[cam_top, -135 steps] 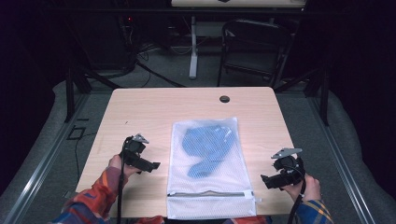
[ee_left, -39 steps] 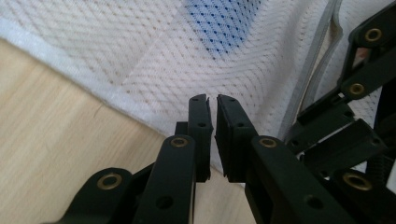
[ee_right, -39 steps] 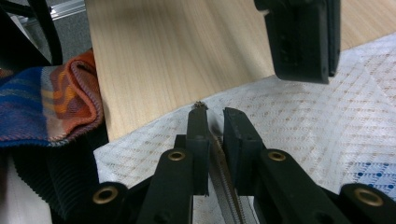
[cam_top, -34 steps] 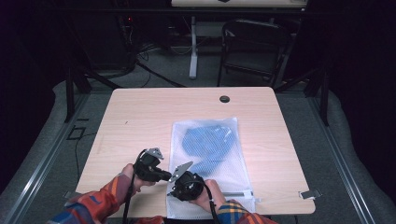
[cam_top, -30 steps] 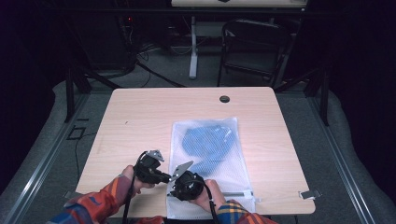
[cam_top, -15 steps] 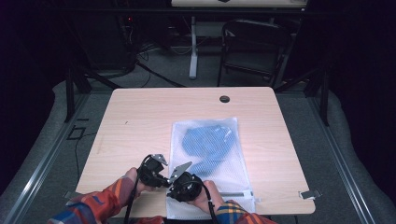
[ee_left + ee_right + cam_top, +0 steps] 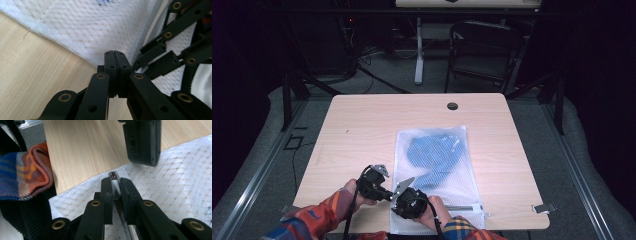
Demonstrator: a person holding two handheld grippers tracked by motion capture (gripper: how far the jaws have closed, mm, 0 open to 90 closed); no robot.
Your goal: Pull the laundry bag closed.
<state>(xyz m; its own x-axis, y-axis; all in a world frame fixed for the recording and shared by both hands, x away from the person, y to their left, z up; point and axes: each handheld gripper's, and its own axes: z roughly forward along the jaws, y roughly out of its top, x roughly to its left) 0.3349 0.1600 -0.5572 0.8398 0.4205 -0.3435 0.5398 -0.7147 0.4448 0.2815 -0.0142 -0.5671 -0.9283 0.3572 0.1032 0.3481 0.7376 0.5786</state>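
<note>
At the near edge of the table (image 7: 362, 130), clamped the right gripper (image 7: 115, 181) on the zip pull (image 7: 115, 187), jaws pinched tight on its white tab, likely so as to draw the zip along the near hem. Pressed the left gripper (image 7: 115, 53) just beside it at the near left corner of the bag (image 7: 462, 175), jaws closed flush together; could not tell whether any mesh was caught between them. Seemed placed there to pin or brace that corner, so the mesh would not drag along with the pull. Lay flat on the right half of the table, that white mesh bag, long side running away from the person, with blue cloth (image 7: 432, 155) bunched inside its far half, well apart from the zip and so out of its way. Came in from below on plaid sleeves (image 7: 32, 170), close together, almost touching. Counted: one bag, one blue cloth, one zip pull, two grippers, two sleeves, one dark round hole (image 7: 452, 106) near the table's far edge.
</note>
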